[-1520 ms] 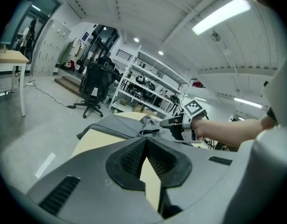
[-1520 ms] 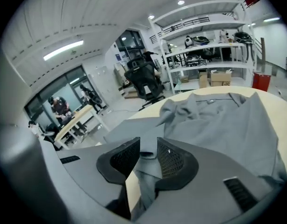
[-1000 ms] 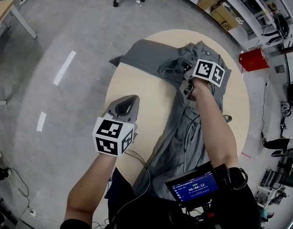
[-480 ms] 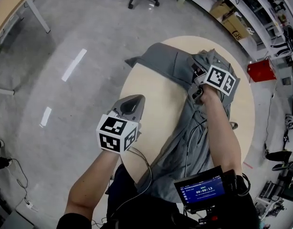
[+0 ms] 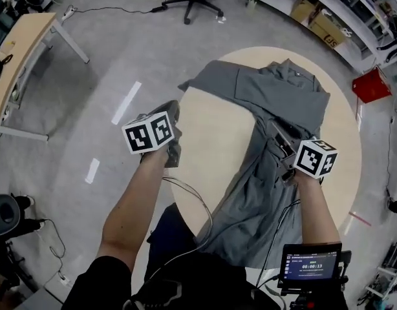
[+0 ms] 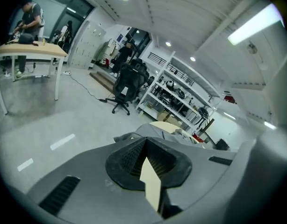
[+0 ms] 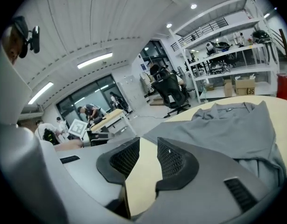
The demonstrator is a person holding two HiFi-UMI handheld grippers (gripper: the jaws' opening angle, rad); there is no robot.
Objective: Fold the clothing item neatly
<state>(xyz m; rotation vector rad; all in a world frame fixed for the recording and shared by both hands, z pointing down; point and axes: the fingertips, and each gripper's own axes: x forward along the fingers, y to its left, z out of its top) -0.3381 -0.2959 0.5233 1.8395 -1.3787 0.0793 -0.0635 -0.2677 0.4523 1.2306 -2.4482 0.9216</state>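
Grey garment (image 5: 282, 99) lying lengthwise on the round worktop (image 5: 211, 134): its collar end is spread toward the worktop's far rim, one flap hangs over the far-left rim, and its long lower part trails off the near rim toward the person. The upper part appears doubled over itself, so the fold seems begun but far from finished. The right tool (image 7: 148, 146) hovers above the cloth at the worktop's right side. Its jaws have just been opening and stand a narrow way apart with nothing between them, and only bare worktop shows through the gap. This empty hover suggests a pause between grips, probably before a new hold on the unfolded lower length. The left tool (image 6: 145, 146) is closed on nothing and hangs off the cloth at the worktop's left rim, likely parked clear until a second hold is needed.
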